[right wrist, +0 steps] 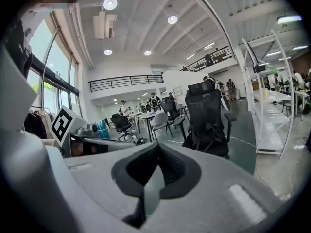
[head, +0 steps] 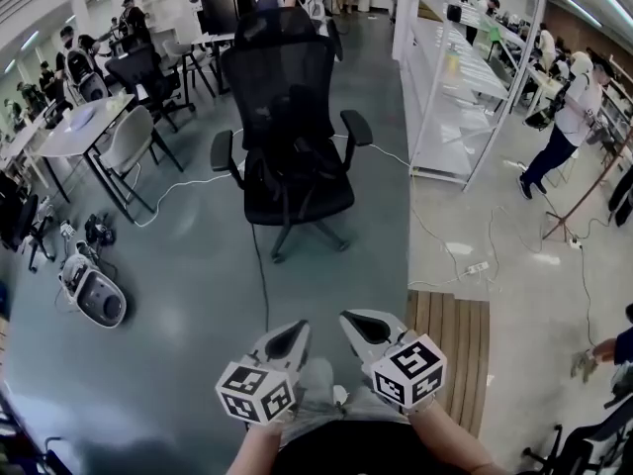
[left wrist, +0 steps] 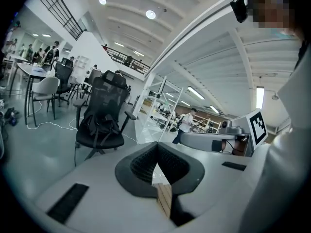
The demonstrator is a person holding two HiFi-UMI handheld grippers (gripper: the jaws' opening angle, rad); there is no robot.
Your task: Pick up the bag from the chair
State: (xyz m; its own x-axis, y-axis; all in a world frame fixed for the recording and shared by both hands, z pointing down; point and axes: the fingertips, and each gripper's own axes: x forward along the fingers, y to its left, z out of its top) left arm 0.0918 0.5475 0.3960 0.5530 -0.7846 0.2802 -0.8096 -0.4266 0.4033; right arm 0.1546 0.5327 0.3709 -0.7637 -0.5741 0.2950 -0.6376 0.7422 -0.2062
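my left tongs point(head: 294, 332) and right tongs point(head: 354, 323) are both closed and empty, low in front of me. the black bag point(head: 287, 161) sits on the chair point(head: 282, 47), well ahead. nothing is done yet: approach, opening and grabbing are all left.

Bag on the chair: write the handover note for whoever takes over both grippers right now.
Left gripper: fingers together, nothing between them, held low in front of the person.
Right gripper: fingers together, empty, close beside the left one.
Black fabric bag: on the seat of the black mesh office chair, against the backrest.
Done: nothing yet. The bag is untouched and the chair stands well ahead of both grippers.
Left: walk up to the chair, open a gripper, take the bag, probably by a strap or its top, and lift it off the seat.
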